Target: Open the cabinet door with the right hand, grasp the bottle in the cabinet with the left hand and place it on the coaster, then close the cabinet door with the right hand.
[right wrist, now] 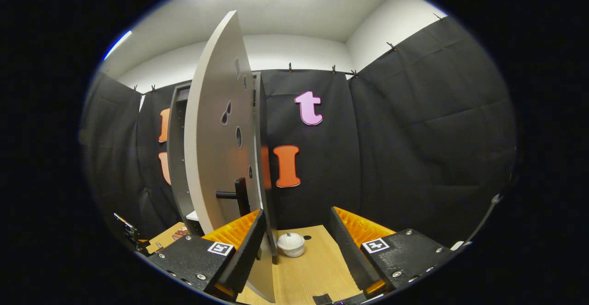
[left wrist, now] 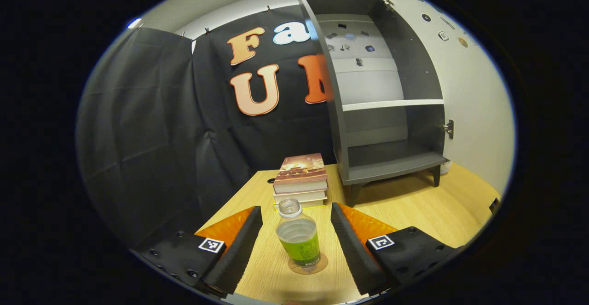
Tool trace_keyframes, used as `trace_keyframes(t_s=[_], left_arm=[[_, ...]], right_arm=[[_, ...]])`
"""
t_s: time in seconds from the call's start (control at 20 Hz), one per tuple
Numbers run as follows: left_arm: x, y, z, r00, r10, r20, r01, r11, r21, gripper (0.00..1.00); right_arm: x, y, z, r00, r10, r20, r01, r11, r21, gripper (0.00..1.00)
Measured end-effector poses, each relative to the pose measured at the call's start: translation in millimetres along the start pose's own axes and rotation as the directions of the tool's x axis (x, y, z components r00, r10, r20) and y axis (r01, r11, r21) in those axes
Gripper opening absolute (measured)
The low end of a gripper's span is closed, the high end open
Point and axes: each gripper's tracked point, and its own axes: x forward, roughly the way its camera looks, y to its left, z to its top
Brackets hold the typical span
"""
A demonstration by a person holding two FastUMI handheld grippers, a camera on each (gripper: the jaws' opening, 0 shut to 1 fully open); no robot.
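Observation:
In the left gripper view a clear bottle [left wrist: 299, 240] with a green label and clear cap stands upright on a round coaster [left wrist: 322, 263] on the wooden table. My left gripper [left wrist: 297, 236] is open, one finger on each side of the bottle, neither touching it. Behind stands the grey cabinet [left wrist: 386, 93], its shelves bare. In the right gripper view the cabinet door [right wrist: 216, 148] stands open, edge-on, just left of my open right gripper [right wrist: 294, 245]. The door's black handle [right wrist: 239, 195] sticks out above the left finger [right wrist: 246, 245].
A stack of books [left wrist: 301, 181] lies on the table [left wrist: 414, 208] between the bottle and the cabinet. A small white lidded pot [right wrist: 291, 244] sits on the table beyond the right gripper's fingers. Black cloth walls close off the back and sides.

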Motion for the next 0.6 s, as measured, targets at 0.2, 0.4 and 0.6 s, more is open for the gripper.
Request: trace_keyframes(t_s=[0.2,0.4,0.6], left_arm=[[-14,0,24,1.000,0.003,0.020,-0.003,1.000,0.012,0.98],[-24,5,60,0.998,0.003,0.066,-0.004,1.000,0.010,0.98],[-32,9,94,0.994,-0.003,0.112,0.006,1.000,-0.027,1.00]], right_arm=[[5,11,-4,0.998,0.063,-0.006,-0.063,0.998,0.002,0.91],[4,17,-6,0.993,0.115,-0.016,-0.115,0.993,0.010,0.83],[0,39,-5,0.984,0.176,-0.020,-0.177,0.983,-0.044,0.83]])
